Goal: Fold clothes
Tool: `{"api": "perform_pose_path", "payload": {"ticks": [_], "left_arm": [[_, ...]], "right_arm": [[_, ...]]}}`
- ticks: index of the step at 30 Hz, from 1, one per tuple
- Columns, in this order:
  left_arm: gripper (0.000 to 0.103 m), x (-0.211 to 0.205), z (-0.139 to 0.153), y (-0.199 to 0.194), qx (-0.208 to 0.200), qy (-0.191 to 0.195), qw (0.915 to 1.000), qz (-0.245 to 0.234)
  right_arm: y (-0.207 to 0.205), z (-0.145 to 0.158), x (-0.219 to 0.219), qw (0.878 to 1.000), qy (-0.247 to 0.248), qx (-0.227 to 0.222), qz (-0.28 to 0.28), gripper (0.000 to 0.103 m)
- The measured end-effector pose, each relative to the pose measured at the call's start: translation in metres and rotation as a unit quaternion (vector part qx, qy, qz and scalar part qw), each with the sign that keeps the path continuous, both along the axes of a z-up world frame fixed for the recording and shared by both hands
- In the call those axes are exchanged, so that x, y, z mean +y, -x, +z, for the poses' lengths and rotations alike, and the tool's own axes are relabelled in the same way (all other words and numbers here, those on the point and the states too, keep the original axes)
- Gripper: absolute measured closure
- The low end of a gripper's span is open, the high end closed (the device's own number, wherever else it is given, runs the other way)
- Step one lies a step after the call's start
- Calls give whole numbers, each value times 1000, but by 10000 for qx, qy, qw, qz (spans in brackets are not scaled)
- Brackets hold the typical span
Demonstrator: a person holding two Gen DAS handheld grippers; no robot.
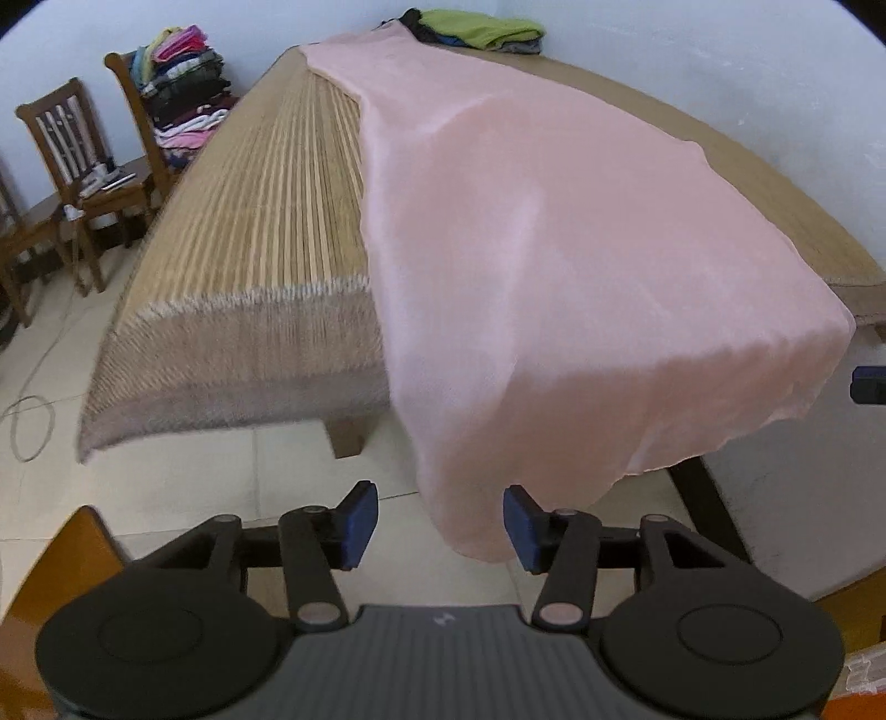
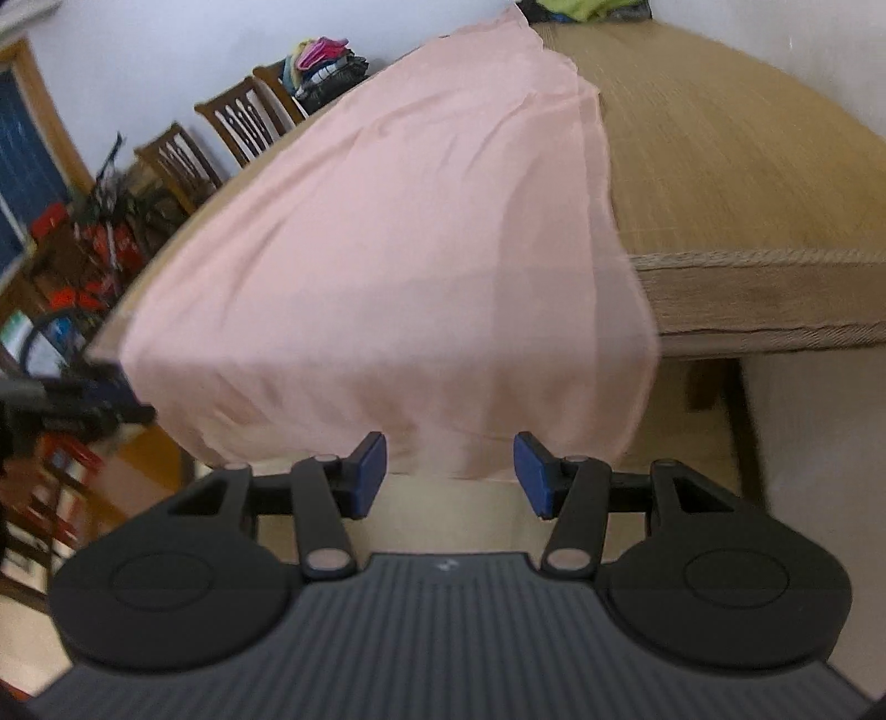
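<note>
A large pink garment (image 1: 554, 249) lies spread along the mat-covered table (image 1: 266, 210), and its near end hangs over the front edge. My left gripper (image 1: 440, 526) is open below that edge. The garment's lowest hanging corner dips between its blue pads, close to the right one, and neither pad presses on it. In the right wrist view the same pink garment (image 2: 415, 249) hangs over the table (image 2: 720, 166). My right gripper (image 2: 449, 475) is open, level with the hem, which falls just beyond its pads. Each view shows the other gripper at the garment's far side.
Folded clothes (image 1: 482, 30) are piled at the table's far end. Wooden chairs (image 1: 72, 160) stand to the left, one bearing a tall clothes stack (image 1: 183, 94). A table leg (image 1: 349, 437) and a cable (image 1: 33, 426) are on the tiled floor. Red clutter (image 2: 94, 243) lies beyond the chairs.
</note>
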State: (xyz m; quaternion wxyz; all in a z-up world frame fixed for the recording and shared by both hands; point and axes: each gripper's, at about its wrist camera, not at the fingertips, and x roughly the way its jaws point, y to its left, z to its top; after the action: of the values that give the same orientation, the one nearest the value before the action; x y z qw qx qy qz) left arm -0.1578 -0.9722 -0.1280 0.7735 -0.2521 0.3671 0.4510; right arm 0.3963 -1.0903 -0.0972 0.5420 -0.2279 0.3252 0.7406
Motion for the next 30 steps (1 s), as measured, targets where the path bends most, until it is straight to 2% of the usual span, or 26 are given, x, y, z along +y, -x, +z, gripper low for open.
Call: {"api": "perform_pose_path", "payload": {"ticks": [4,9,11,12,13,14,18,22,25,27,28,29,30], "left_arm": [[50,0,-19,6,87,-258,9991,-338],[48,7,-16,8,-210,-456,9963,-691],[45,9,-15,7,-223,-503,9958,-732],[45,11,-15,7,-210,-518,9957,-737],[45,12,-15,6,-197,-533,9956,-742],[45,14,-16,5,-185,-536,9956,-746],[44,26,-18,5,-360,-575,9943,-828],[43,36,-35,-2,-452,-538,9933,-920],[43,39,-43,-7,-499,-625,9911,-1062],[50,42,-46,-6,-629,-723,9891,-1114],[75,41,-46,-3,-781,-761,9872,-1166],[101,37,-45,-2,-951,-686,9851,-1262],[101,36,-44,1,-1114,-514,9826,-1394]], "right_arm": [[-16,-15,-17,9980,-275,-554,93,49],[-28,-26,-14,9928,-613,-971,330,49],[-30,-29,-8,9902,-775,-1082,425,46],[-33,-31,-4,9906,-816,-989,468,44],[-37,-33,-1,9917,-838,-831,510,36],[-41,-36,2,9925,-859,-672,551,34],[-52,-46,21,9922,-1015,-134,715,34],[-49,-59,39,9885,-1033,292,1067,34],[-37,-66,46,9849,-1023,352,1349,34],[-33,-68,48,9825,-1045,391,1491,34],[-32,-68,49,9817,-1061,459,1515,35],[-33,-68,50,9808,-1077,545,1533,40],[-35,-68,51,9800,-1014,715,1554,47]]}}
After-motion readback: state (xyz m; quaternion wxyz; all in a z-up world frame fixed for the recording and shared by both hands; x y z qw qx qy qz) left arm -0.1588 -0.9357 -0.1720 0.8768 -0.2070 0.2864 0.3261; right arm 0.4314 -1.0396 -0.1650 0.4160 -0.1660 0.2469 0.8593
